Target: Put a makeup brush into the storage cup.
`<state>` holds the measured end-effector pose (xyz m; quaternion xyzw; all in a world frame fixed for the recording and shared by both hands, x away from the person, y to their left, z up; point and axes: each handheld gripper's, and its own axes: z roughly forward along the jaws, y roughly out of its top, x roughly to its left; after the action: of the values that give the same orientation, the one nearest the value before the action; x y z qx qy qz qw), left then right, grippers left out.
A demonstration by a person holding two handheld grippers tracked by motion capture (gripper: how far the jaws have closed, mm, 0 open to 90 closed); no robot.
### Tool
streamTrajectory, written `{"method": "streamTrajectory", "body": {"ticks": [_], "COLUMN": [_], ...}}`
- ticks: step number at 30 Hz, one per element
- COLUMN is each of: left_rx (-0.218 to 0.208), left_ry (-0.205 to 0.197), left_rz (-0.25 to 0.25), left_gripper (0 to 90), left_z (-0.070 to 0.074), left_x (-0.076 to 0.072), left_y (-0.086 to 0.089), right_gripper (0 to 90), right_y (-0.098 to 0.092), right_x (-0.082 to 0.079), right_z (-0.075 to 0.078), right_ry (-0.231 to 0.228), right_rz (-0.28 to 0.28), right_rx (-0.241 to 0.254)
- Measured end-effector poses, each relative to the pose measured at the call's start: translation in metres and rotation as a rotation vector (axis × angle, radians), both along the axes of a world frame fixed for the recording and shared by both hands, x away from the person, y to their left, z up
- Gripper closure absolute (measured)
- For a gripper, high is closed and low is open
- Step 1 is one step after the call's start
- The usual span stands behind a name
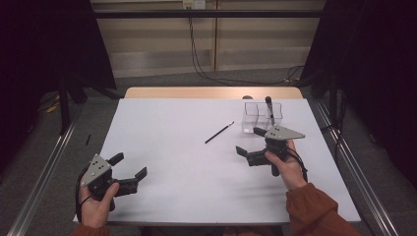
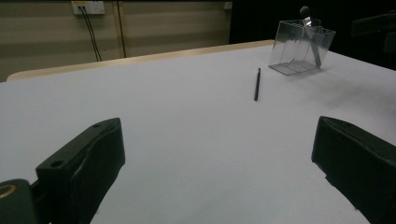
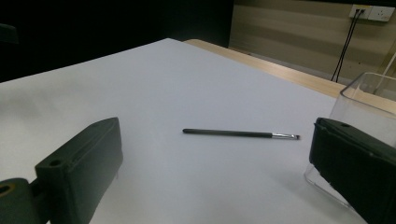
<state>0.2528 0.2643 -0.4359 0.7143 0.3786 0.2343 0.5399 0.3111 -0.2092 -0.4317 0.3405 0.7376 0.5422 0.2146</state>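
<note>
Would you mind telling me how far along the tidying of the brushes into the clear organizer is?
One brush already stands in the clear organizer. Nothing is in hand: the right gripper and left gripper are open and empty. The thin brush lies loose on the table, probably next to be picked up.

White table (image 1: 162, 162): brush (image 1: 219, 132), clear box (image 1: 255, 118).

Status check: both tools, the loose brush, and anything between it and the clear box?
Left tool open, empty. Right tool open, empty, beside clear box. Thin brush flat on the white table, untouched. Second brush stands in the box. Path clear.
</note>
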Motion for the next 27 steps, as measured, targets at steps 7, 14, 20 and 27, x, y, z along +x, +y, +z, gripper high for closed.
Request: {"method": "streamTrajectory", "body": {"ticks": [7,14,20,27], "left_rx": [0.002,0.005,0.009,0.011], "left_ry": [0.0,0.004,0.004,0.004], "left_rz": [-0.002,-0.003,-0.003,-0.005], "left_gripper": [2.5,2.5,2.5,2.5], "left_z": [0.0,-0.001,-0.001,-0.001], "left_x": [0.0,0.0,0.001,0.001], "left_y": [0.0,-0.001,-0.001,-0.001], "right_gripper": [3.5,2.8,2.8,2.7], "right_y": [0.011,0.022,0.029,0.038], "right_x": [0.015,0.03,0.043,0.06], "right_z": [0.001,0.001,0.001,0.004], "right_ry": [0.008,0.028,0.048,0.071], "right_rz": [0.011,0.028,0.04,0.051], "right_rx": [-0.005,-0.013,-0.019,-0.056]}}
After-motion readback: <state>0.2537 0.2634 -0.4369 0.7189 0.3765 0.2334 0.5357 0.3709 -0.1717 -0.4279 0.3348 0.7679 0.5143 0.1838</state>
